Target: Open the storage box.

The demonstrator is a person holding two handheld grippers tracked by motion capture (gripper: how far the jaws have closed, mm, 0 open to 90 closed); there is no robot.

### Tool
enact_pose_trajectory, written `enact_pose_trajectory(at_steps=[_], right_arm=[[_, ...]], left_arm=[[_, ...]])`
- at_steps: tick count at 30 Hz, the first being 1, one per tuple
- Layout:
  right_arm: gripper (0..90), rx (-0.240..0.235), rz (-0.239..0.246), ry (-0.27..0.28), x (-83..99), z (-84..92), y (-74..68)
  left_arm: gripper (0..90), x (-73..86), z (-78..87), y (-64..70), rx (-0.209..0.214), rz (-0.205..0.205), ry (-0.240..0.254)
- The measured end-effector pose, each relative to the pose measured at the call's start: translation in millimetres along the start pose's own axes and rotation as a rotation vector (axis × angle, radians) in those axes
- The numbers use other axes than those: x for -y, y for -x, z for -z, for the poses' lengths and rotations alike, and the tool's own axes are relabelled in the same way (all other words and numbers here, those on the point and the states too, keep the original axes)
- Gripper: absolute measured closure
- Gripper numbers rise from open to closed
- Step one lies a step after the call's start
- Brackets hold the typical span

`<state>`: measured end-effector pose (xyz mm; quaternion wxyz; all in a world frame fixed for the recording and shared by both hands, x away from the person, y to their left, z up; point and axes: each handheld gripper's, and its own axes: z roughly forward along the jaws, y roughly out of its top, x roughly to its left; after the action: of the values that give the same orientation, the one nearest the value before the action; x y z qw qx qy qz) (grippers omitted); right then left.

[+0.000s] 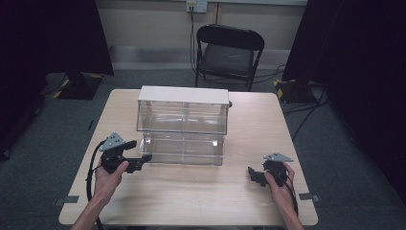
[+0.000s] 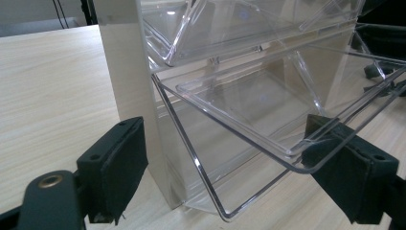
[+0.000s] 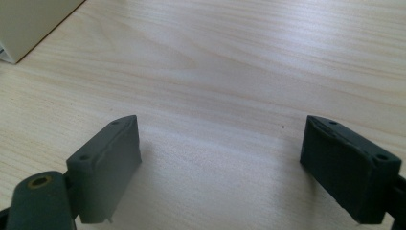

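From the high view, a clear drawer box (image 1: 182,125) stands mid-surface (image 1: 201,191), within both hands' reach; the left claw (image 1: 142,159) sits at its lower left corner, the right claw (image 1: 252,175) well apart.

In the left gripper view, the released left claw straddles the tilted lower drawer (image 2: 249,120), seemingly lined up to grip its rim.

In the right gripper view, the right claw gapes over bare wood, apparently idle.

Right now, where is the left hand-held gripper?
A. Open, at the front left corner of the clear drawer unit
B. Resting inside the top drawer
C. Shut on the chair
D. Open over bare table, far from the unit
A: the left hand-held gripper has its jaws spread either side of the clear drawer unit's lower front corner.
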<state>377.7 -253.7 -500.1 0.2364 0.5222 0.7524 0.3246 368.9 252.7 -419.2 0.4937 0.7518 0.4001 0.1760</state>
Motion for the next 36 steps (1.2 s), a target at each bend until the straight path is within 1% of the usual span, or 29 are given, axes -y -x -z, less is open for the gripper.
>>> enact_pose_trajectory(at_steps=[2, 9, 14, 17, 19, 21, 24, 29, 31, 36], right_arm=[[13.0, 0.000, 0.000, 0.000, 0.0, 0.0, 0.0], [13.0, 0.000, 0.000, 0.000, 0.0, 0.0, 0.0], [13.0, 0.000, 0.000, 0.000, 0.0, 0.0, 0.0], [13.0, 0.000, 0.000, 0.000, 0.0, 0.0, 0.0], [13.0, 0.000, 0.000, 0.000, 0.0, 0.0, 0.0], [13.0, 0.000, 0.000, 0.000, 0.0, 0.0, 0.0], [13.0, 0.000, 0.001, 0.000, 0.0, 0.0, 0.0], [13.0, 0.000, 0.000, 0.000, 0.0, 0.0, 0.1], [13.0, 0.000, -0.001, -0.001, 0.0, 0.0, 0.0], [13.0, 0.000, 0.000, 0.000, 0.0, 0.0, 0.0]], left_arm=[[15.7, -1.0, -0.5, 0.0, 0.002, 0.006, 0.002], [15.6, -2.2, -0.9, -0.5, 0.001, -0.001, -0.004], [15.7, -3.7, -1.8, 0.0, 0.008, 0.006, 0.005], [15.7, -5.0, -2.0, 0.1, 0.004, -0.003, 0.005], [15.7, -6.6, -1.9, 1.4, -0.003, 0.004, 0.011], [15.7, -6.7, -2.8, 1.5, 0.001, 0.001, 0.008], [15.7, -6.9, -3.9, 1.9, 0.006, 0.010, 0.008], [15.7, -10.8, -3.1, 2.4, -0.001, 0.003, 0.008], [15.8, -12.4, -3.0, 2.8, 0.002, 0.003, 0.015], [15.7, -13.9, -3.5, 3.7, 0.002, -0.007, 0.011]])
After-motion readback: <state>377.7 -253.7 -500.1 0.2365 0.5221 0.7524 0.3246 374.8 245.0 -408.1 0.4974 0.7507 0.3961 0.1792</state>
